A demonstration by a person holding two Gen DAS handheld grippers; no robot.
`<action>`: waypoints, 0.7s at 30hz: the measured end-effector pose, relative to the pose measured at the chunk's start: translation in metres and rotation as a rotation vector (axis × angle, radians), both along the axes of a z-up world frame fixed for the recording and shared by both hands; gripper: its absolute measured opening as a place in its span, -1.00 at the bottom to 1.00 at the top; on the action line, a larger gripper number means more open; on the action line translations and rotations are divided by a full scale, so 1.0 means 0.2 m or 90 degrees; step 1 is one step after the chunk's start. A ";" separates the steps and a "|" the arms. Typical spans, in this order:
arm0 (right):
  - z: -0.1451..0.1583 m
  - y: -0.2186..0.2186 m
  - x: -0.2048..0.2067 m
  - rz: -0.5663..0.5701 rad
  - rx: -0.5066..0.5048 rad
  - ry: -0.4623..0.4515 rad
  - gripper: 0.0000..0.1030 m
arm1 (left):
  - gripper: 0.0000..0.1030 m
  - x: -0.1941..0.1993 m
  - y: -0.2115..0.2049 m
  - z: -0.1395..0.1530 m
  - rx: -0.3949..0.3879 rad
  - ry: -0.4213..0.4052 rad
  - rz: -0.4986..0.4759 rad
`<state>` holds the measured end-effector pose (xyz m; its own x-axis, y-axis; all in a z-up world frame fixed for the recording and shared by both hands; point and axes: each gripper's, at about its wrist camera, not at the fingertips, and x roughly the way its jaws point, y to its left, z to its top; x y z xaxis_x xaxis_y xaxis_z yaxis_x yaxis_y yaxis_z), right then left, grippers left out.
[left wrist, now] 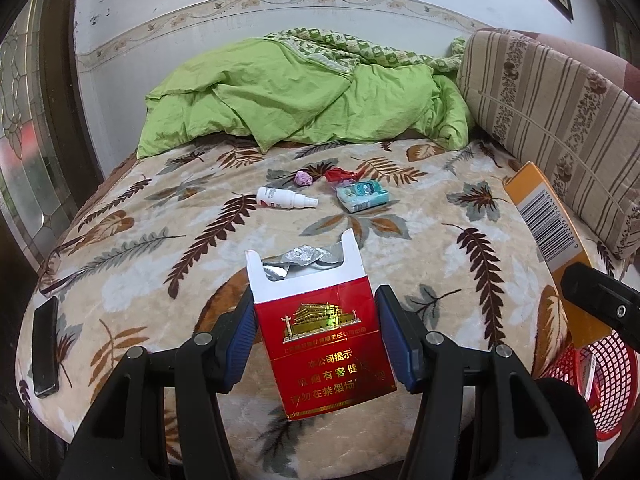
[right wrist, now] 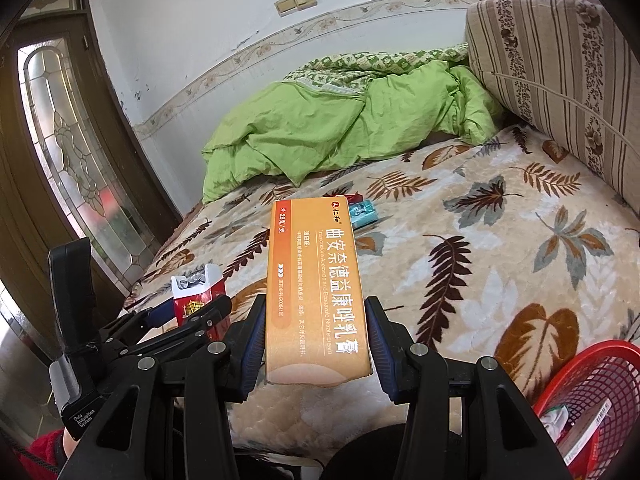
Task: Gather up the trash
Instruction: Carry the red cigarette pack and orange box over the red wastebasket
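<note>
My left gripper [left wrist: 316,320] is shut on a red cigarette pack [left wrist: 324,340] whose torn white top shows silver foil. It hangs over the near edge of the bed. My right gripper [right wrist: 316,332] is shut on a long orange medicine box [right wrist: 314,284], which also shows at the right of the left wrist view as the orange box [left wrist: 548,220]. Farther out on the leaf-patterned blanket [left wrist: 460,248] lie a small white spray bottle [left wrist: 286,199], a pink crumpled wad [left wrist: 303,179], a red wrapper [left wrist: 340,176] and a teal packet [left wrist: 360,197]. The left gripper with its cigarette pack [right wrist: 196,300] appears at lower left in the right wrist view.
A red mesh basket [right wrist: 600,400] with some trash inside stands at the lower right beside the bed. A black phone [left wrist: 45,346] lies on the bed's left edge. A green quilt [left wrist: 300,100] is bunched at the far end, a striped cushion [left wrist: 560,108] on the right, a glazed door [right wrist: 72,152] on the left.
</note>
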<state>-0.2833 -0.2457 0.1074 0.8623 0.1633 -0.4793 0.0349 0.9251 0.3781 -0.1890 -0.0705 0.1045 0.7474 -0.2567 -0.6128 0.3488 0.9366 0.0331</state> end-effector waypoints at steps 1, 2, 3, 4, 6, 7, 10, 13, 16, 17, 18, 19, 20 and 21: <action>0.00 -0.01 -0.01 -0.002 0.002 0.000 -0.02 | 0.11 0.00 -0.01 0.00 0.001 0.001 -0.002; 0.00 -0.02 -0.01 -0.005 0.006 0.000 -0.02 | 0.11 0.00 -0.02 0.00 0.002 0.001 -0.005; 0.00 -0.03 -0.02 -0.007 0.008 0.001 -0.02 | 0.11 0.00 -0.02 0.01 0.003 0.002 -0.007; -0.01 -0.04 -0.02 -0.010 0.010 0.001 -0.02 | 0.11 -0.01 -0.03 0.01 0.004 0.002 -0.010; -0.01 -0.06 -0.04 -0.016 0.014 0.001 -0.02 | 0.11 -0.01 -0.05 0.01 0.004 0.002 -0.016; -0.01 -0.06 -0.04 -0.019 0.016 0.001 -0.02 | 0.11 -0.01 -0.06 0.02 0.004 0.003 -0.019; 0.00 -0.09 -0.06 -0.028 0.022 0.001 -0.02 | 0.11 -0.02 -0.09 0.04 -0.001 0.003 -0.032; 0.00 -0.12 -0.08 -0.038 0.024 0.001 -0.02 | 0.11 -0.02 -0.12 0.05 -0.005 0.004 -0.044; 0.00 -0.16 -0.11 -0.050 0.027 0.003 -0.02 | 0.11 -0.03 -0.16 0.07 -0.012 0.007 -0.057; 0.00 -0.17 -0.12 -0.055 0.028 0.004 -0.02 | 0.11 -0.03 -0.17 0.08 -0.015 0.009 -0.064; 0.01 -0.19 -0.13 -0.061 0.028 0.005 -0.02 | 0.11 -0.03 -0.19 0.09 -0.019 0.009 -0.070; 0.01 -0.21 -0.15 -0.069 0.028 0.006 -0.02 | 0.11 -0.04 -0.21 0.10 -0.025 0.010 -0.081; 0.02 -0.23 -0.17 -0.077 0.027 0.006 -0.02 | 0.11 -0.05 -0.23 0.12 -0.031 0.010 -0.091; 0.02 -0.26 -0.20 -0.089 0.026 0.008 -0.02 | 0.11 -0.06 -0.25 0.13 -0.033 0.009 -0.100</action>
